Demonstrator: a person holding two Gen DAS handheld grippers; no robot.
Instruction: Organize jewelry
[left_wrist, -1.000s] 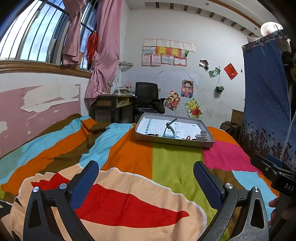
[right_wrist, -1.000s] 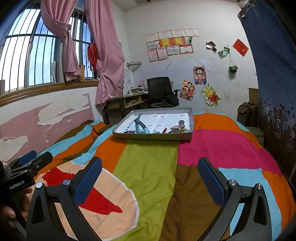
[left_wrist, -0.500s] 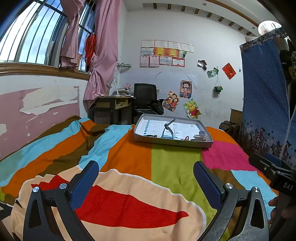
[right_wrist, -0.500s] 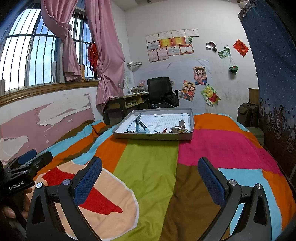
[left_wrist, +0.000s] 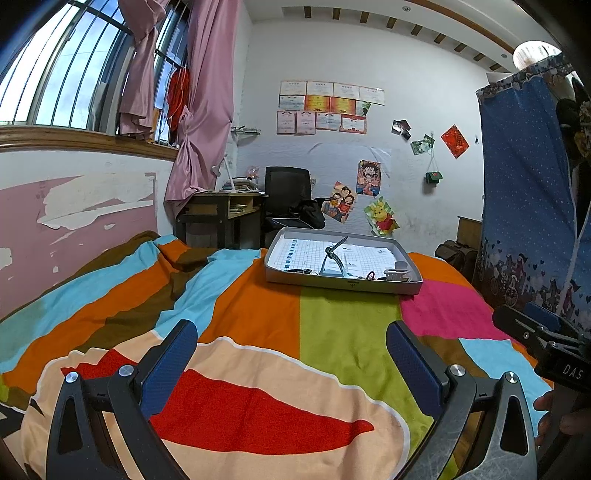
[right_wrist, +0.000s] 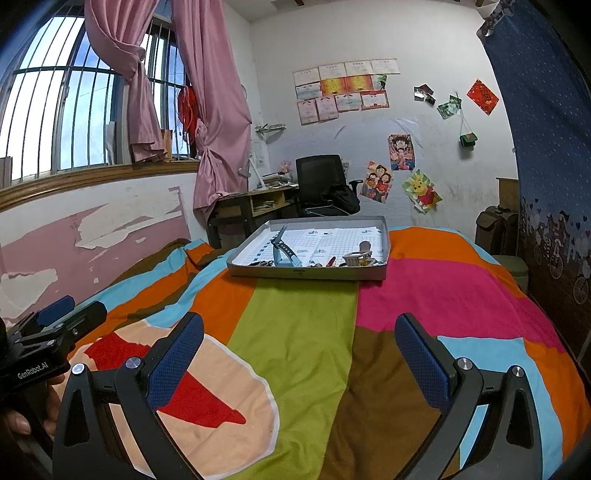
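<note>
Jaws spread wide and empty, I hold both grippers back over the bed (left_wrist: 343, 325), lining up on the far jewelry tray (right_wrist: 306, 273).

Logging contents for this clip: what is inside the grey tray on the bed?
The tray holds a gridded paper liner, a blue watch standing on edge, and small jewelry pieces along the near wall. That wall hides the lowest items; individual pieces are too small to identify.

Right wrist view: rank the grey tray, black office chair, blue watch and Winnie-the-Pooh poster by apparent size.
1. Shallow grey tray
2. Black office chair, though it stands farther back, so real size is unsure
3. Winnie-the-Pooh poster and blue watch look alike; not ranked.
</note>
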